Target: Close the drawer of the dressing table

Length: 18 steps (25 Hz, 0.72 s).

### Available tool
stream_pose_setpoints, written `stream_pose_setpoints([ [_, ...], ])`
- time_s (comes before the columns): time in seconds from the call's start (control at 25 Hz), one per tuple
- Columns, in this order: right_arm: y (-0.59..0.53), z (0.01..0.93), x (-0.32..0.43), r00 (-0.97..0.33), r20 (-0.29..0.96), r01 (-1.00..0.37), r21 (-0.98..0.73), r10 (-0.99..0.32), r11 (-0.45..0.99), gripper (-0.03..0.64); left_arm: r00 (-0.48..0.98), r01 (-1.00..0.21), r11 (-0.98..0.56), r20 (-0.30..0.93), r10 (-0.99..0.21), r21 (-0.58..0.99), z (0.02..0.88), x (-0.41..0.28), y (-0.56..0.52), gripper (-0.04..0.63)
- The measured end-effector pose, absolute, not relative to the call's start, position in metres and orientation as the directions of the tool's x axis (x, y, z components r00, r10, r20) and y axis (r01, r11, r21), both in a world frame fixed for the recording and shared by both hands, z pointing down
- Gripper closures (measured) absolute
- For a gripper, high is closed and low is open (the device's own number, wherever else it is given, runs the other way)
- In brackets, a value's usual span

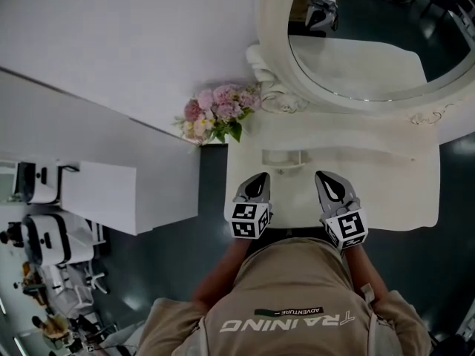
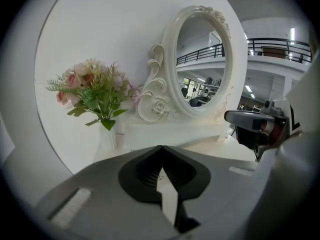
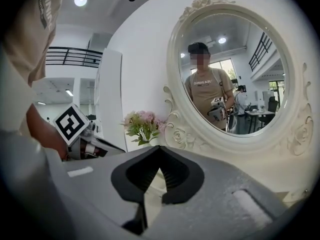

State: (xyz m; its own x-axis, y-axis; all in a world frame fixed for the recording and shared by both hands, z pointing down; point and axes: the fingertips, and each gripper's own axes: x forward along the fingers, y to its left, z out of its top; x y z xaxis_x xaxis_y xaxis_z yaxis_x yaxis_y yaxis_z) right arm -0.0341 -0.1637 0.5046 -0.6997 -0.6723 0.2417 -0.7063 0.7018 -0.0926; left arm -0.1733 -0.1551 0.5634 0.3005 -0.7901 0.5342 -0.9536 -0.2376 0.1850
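Note:
The white dressing table [image 1: 390, 191] stands against the wall, and its oval mirror [image 1: 356, 65] has a carved white frame. Both grippers hover over the tabletop near its front edge, pointing at the mirror. My left gripper [image 1: 259, 179] is shut with nothing in it, as the left gripper view [image 2: 161, 148] shows. My right gripper [image 1: 325, 177] is also shut and empty, its tips meeting in the right gripper view [image 3: 159, 148]. The drawer front lies under the table's front edge [image 1: 293, 231], hidden by the person's body.
A bunch of pink flowers [image 1: 219, 113] in a white vase stands at the table's back left corner. A small raised white ledge [image 1: 286, 158] sits just ahead of the grippers. White partition panels [image 1: 104, 191] and office chairs [image 1: 48, 243] are on the left, over dark floor.

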Motion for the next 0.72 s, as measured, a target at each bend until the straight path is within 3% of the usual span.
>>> stream_pose_setpoints([
  [0.72,-0.177,0.53,-0.012,-0.663,0.299,-0.731,-0.063,-0.686,0.679,0.614,0.358,-0.933,-0.247,0.712,-0.604,0.261,0.675,-0.138,-0.164,0.577],
])
